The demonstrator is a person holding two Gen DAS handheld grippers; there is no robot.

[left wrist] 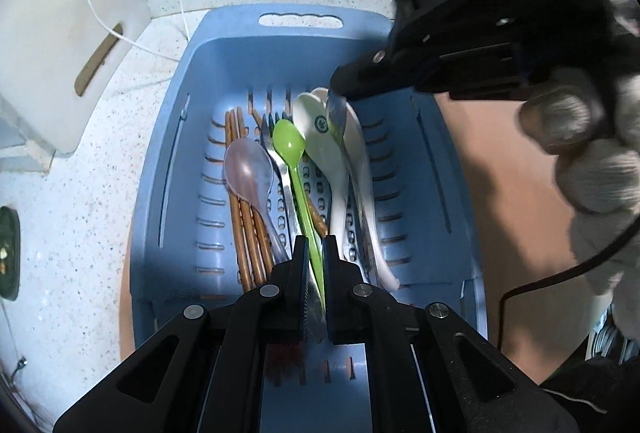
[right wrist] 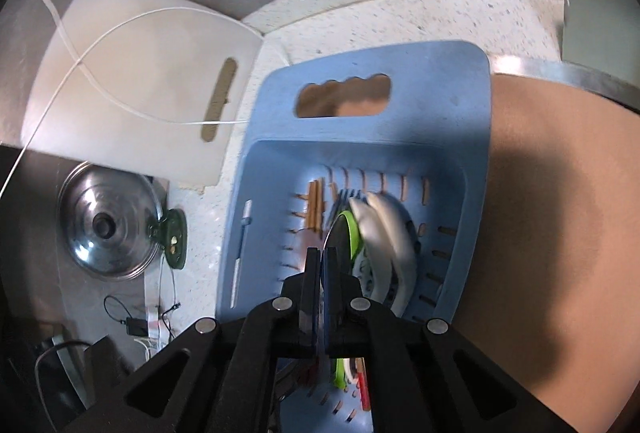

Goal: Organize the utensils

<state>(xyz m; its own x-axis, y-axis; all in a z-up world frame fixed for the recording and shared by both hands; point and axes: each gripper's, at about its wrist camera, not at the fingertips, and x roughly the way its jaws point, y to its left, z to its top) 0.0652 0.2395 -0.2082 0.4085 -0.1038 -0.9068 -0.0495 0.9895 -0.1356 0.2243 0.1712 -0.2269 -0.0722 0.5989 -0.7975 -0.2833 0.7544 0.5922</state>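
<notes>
In the left wrist view, at six o'clock, your left gripper (left wrist: 316,253) has its jaws narrowed onto the handle of the green spoon (left wrist: 296,161), which lies in the blue basket (left wrist: 240,33) among brown chopsticks (left wrist: 250,245), a clear spoon (left wrist: 248,169) and white spoons (left wrist: 340,161). At two o'clock your right gripper (left wrist: 340,89) touches down on a metal utensil's tip by the white spoons. A cutting board (left wrist: 60,33) stands at ten o'clock.

In the right wrist view, the right gripper (right wrist: 322,261) has jaws nearly together, clamping a thin metal utensil (right wrist: 334,233) over the basket (right wrist: 440,73). A pot lid (right wrist: 108,229) sits at nine o'clock.
</notes>
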